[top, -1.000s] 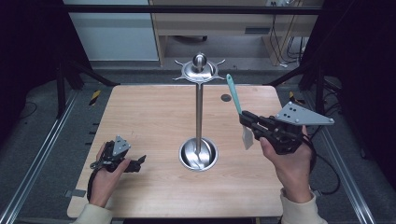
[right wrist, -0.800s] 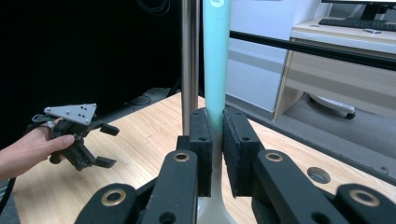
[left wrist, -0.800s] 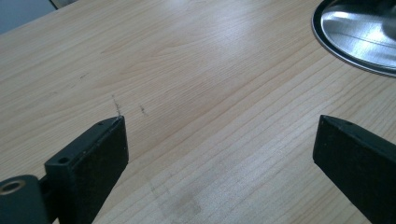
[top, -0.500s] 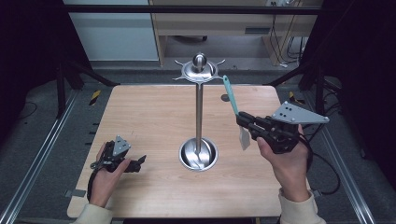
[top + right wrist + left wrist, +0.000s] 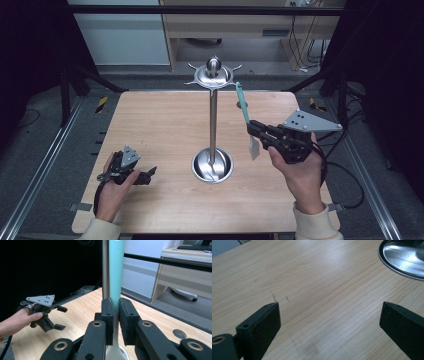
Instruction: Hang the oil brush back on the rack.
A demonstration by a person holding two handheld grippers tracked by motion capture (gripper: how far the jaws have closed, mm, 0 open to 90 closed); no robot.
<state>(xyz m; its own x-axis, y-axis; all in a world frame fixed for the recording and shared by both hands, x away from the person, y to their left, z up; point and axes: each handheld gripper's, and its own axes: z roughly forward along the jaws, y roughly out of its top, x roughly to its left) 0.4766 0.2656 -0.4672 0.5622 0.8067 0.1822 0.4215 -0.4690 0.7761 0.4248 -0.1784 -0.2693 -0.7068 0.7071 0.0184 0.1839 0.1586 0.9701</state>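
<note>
From the high view, the right tool point(image 5: 256, 131) is clenched on a slim utensil with a teal handle and a white blade-like end point(image 5: 244, 109). The utensil's long axis runs steeply, teal end up and leaning towards the far side, white end down above the table. It is held just to the right of a tall polished steel stand with a round dished base and a hooked disc on top point(image 5: 213, 115). The hooked top lies up and to the left of the teal tip, so any hanging move would, I judge, go that way. The right hand is much the nearer; the left tool point(image 5: 145, 175) rests low on the pale wooden table point(image 5: 150, 125), well apart from the stand, towards the near left corner.

In the left gripper view, the left tool is released, its jaws wide apart over bare wood, with the stand's steel base at the top right.

In the right gripper view, the jaws pinch the teal handle where it turns white, and the steel pole rises just behind it. Beyond the table are a dark floor and a desk.
</note>
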